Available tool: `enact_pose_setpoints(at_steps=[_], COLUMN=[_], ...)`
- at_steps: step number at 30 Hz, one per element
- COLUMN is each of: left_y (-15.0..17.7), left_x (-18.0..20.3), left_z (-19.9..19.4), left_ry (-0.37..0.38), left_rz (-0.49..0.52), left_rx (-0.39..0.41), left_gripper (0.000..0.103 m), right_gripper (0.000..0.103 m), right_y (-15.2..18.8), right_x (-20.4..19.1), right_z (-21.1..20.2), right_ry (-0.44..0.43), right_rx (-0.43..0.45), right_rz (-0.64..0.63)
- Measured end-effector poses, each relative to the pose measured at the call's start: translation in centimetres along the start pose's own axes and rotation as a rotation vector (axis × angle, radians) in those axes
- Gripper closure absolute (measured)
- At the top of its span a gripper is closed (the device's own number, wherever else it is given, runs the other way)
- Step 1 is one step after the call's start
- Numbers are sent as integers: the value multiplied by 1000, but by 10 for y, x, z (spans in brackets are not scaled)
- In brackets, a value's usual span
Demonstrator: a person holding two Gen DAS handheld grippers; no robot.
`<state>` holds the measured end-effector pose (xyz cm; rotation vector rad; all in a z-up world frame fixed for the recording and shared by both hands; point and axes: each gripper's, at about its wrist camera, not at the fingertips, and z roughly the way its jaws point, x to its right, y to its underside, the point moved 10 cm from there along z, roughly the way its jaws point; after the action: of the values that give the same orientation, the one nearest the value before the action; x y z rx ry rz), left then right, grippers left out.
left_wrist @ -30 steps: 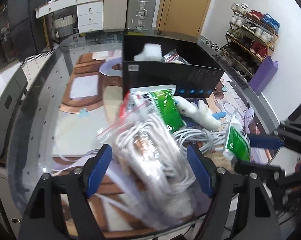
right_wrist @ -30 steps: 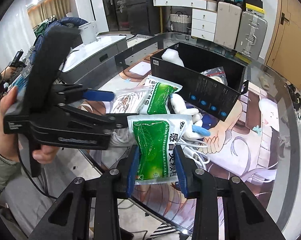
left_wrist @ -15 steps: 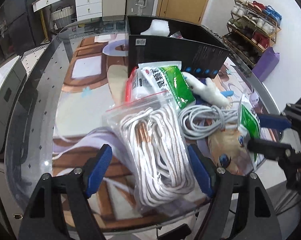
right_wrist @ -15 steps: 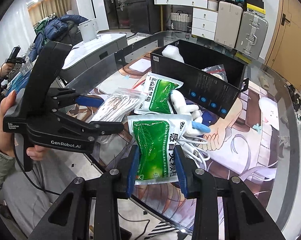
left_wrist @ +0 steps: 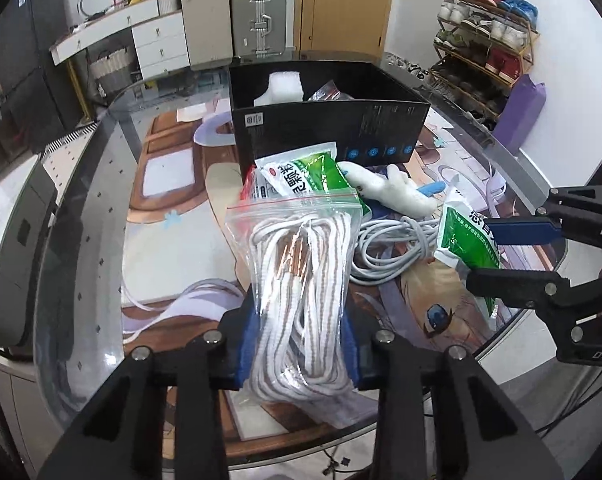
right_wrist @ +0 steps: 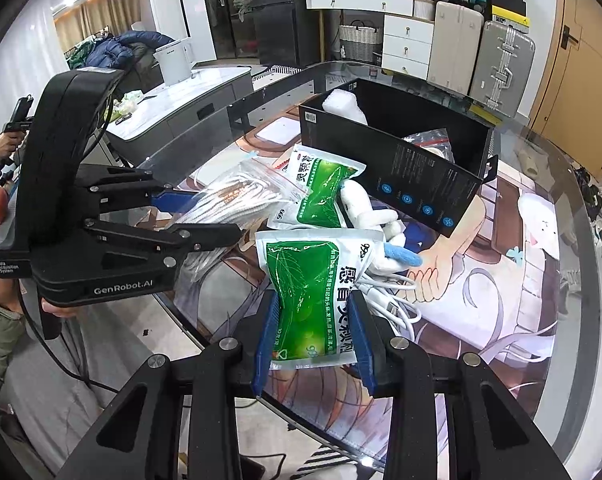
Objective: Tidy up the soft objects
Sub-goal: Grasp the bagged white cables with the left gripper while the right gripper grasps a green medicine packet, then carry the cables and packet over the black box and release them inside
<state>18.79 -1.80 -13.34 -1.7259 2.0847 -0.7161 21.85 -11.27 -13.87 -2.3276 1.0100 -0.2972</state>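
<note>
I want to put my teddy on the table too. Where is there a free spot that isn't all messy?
Left of the black box and the zip bag of white cord, the glass table is bare out to its rim. In the right wrist view, it is also bare right of the box. The middle is crowded: green packets, plush toy, grey cable.

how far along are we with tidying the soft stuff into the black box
Roughly a third. Done: white foam piece and a clear bag sit in the black cardboard box. In hand: left gripper holds the zip bag of white cord; right gripper the green medicine pouch. Left: second green pouch, white plush toy, grey cable.
</note>
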Motion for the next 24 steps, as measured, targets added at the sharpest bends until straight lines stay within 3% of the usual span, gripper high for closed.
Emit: enact_pose_setpoints(at_steps=[24], left_y=[-20], left_x=[3], left_z=[-23], left_ry=[-12], left_rz=[40], left_rx=[98], left_gripper=[69], right_gripper=[68], right_y=[-19], right_x=[10], right_z=[-18], right_ry=[-3], right_rx=[80], right_rz=[54])
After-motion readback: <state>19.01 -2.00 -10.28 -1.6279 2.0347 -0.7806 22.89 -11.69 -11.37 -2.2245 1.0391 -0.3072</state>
